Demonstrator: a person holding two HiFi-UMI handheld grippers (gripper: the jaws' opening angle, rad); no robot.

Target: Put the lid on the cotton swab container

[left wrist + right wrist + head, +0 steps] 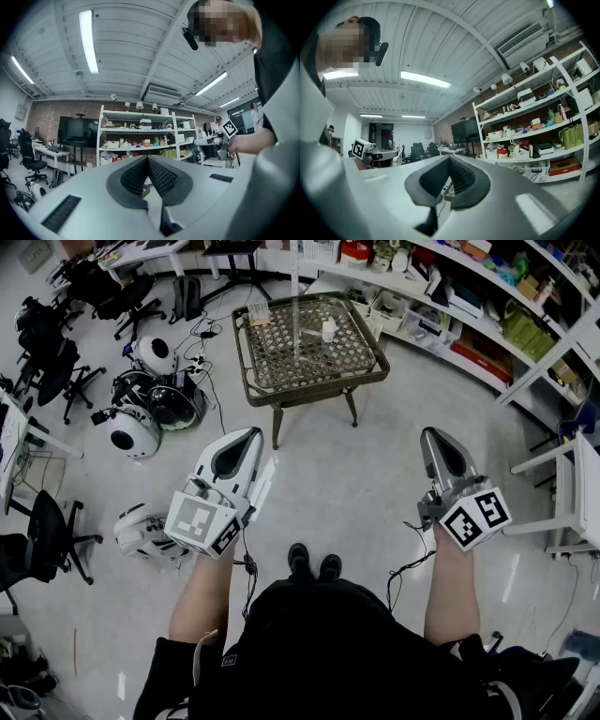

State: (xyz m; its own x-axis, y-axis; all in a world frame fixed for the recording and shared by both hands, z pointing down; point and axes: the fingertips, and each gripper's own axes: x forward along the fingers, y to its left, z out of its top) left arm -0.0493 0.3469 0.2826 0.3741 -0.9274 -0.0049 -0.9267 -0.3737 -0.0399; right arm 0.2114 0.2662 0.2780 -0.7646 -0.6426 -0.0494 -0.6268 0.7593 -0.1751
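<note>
The wicker-topped table (361, 371) stands far ahead of me. On it sit a small clear container (258, 314) at the left, a small flat pale piece (309, 335) near the middle, and a white object (330, 330); they are too small to tell which is the lid. My left gripper (250, 433) is held low at the left, jaws shut and empty. My right gripper (432, 433) is at the right, likewise shut on nothing. Both point toward the room, well short of the table. In their own views the left gripper (148, 158) and right gripper (450, 157) show closed pads.
Round white and black robot bodies (141, 418) and cables lie on the floor left of the table. Office chairs (47, 352) stand at the far left. Shelving (487, 306) full of boxes runs along the right. A white table (572, 493) is close at my right.
</note>
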